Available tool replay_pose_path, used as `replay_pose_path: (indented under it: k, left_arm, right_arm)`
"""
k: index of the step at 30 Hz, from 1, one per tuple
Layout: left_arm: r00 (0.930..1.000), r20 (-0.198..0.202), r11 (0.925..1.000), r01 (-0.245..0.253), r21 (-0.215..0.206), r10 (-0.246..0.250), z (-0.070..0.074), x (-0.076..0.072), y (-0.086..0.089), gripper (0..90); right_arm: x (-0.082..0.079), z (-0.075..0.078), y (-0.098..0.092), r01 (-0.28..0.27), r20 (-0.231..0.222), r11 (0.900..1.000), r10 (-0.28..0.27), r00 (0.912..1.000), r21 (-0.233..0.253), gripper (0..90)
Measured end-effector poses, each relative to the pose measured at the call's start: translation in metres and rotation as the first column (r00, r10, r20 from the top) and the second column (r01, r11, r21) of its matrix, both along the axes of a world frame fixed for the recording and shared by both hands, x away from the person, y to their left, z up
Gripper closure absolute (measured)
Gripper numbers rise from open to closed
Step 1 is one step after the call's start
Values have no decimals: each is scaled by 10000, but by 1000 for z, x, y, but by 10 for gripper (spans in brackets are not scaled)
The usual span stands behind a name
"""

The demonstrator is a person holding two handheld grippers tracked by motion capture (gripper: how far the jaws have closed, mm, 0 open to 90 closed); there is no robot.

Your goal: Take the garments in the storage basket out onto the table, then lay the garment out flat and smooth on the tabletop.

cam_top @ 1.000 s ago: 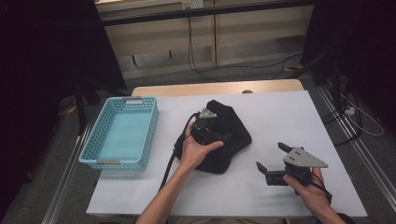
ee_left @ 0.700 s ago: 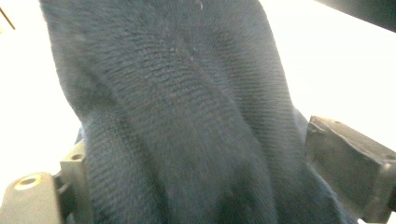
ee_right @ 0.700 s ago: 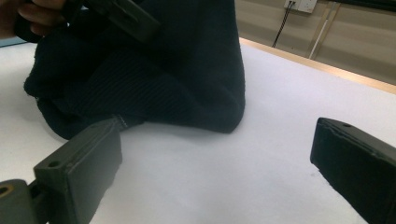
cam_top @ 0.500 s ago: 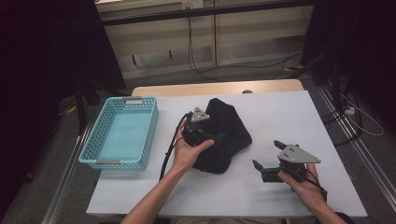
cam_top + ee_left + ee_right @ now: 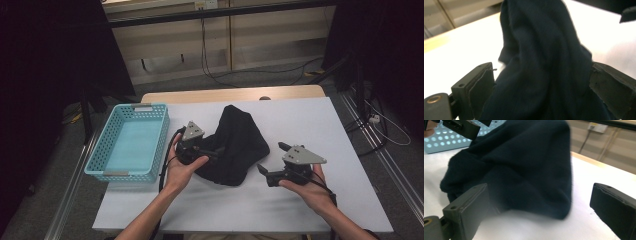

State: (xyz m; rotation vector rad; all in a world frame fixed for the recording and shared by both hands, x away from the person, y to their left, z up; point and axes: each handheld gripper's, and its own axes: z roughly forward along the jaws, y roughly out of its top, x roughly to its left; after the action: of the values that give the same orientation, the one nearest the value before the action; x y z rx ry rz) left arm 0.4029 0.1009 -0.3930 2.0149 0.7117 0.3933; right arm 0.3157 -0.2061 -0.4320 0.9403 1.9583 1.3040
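1. Container: one light blue perforated basket (image 5: 128, 142) stands at the left of the white surface (image 5: 310, 125). Its floor is bare; nothing lies inside it. A corner of it also shows at the upper left of the right gripper view.
2. Item in hand: a dark cloth (image 5: 239, 145) lies bunched in a heap at the middle of the surface, just beside the basket's right wall and outside it.
3. Left gripper (image 5: 212, 150): held at the cloth's left edge, between basket and cloth. In the left gripper view its jaws stand wide apart with a raised fold of the cloth (image 5: 544, 67) between them. The fabric brushes both pads, but the jaws have not closed on it.
4. Right gripper (image 5: 272, 162): held at the cloth's lower right edge. In the right gripper view its jaws are spread wide and hold nothing. The cloth (image 5: 524, 167) lies ahead, near the left-hand jaw; whether it touches is unclear, as the edge is blurred.
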Motion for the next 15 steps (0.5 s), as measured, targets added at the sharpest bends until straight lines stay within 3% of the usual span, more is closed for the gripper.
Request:
replay_pose_path:
  k: [4, 8, 11, 15]
  left_arm:
    - [9999, -116, 9998, -96, -145, 94, -5, -11, 16, 65]
    - [9999, -150, 10000, -66, 49, 67, -16, -25, 28, 56]
    - [9996, -232, 9998, -162, 110, 165, -20, -27, 30, 56]
    - [9982, -562, 9997, 193, 115, -186, -25, -24, 22, 46]
  right_arm:
    - [14, 2, 16, -325, -101, 9995, 325, 9994, 24, 21]
    - [24, 1, 29, -516, -332, 9986, 512, 9981, -114, 26]
    - [30, -1, 35, -666, -527, 9976, 655, 9965, -196, 29]
    - [35, -5, 43, -810, -883, 9963, 780, 9930, -303, 44]
